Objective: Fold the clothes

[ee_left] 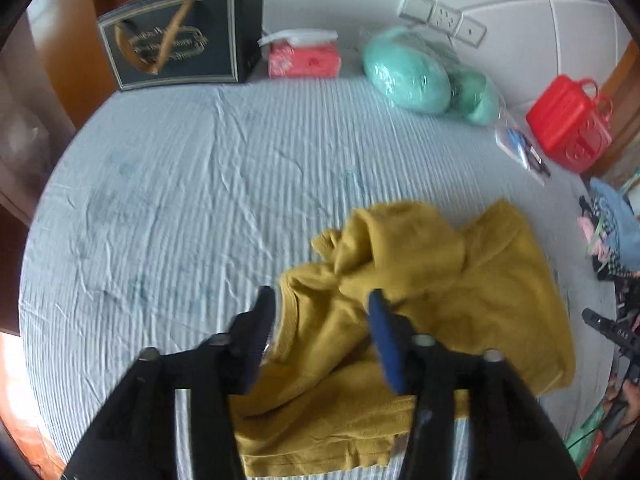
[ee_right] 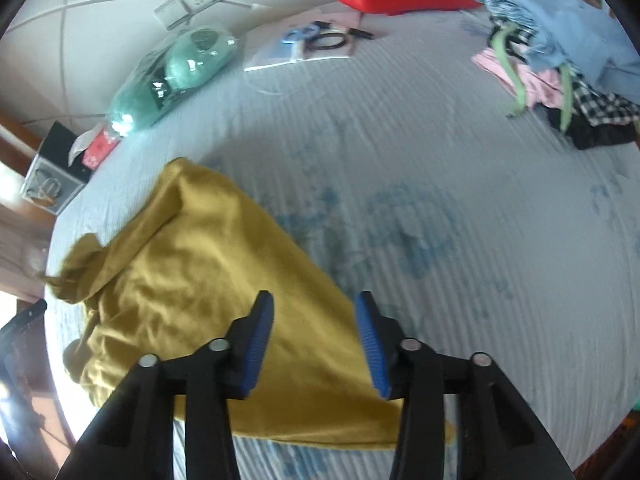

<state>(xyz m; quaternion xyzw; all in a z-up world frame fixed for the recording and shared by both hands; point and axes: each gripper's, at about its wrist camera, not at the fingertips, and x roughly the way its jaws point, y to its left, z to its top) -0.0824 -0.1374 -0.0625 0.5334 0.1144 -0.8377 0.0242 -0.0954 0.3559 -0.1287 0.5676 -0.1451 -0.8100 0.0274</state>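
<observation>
The left gripper (ee_left: 322,300) hangs over the near left part of the crumpled mustard-yellow cotton garment (ee_left: 420,300), its 2 blue-padded fingers spread wide with nothing between them. The right gripper (ee_right: 314,304) hovers over the same garment's near right edge (ee_right: 200,280), fingers likewise spread and empty; whether either one touches the cloth cannot be told.

The garment lies bunched on the pale blue ribbed bedsheet (ee_left: 180,200), near the front edge of the bed. Its lower hem is cut off by the gripper bodies, and motion blur hides its seams.

To the left of the garment and beyond it the sheet is bare and wide. Along the far edge stand a dark printed gift box (ee_left: 180,36), a red tissue pack (ee_left: 304,58), mint-green bundles in clear plastic wrap (ee_left: 408,72) and a red plastic case (ee_left: 568,120). A pile of mixed clothes (ee_right: 560,52) sits at the right edge, well apart from the garment.
</observation>
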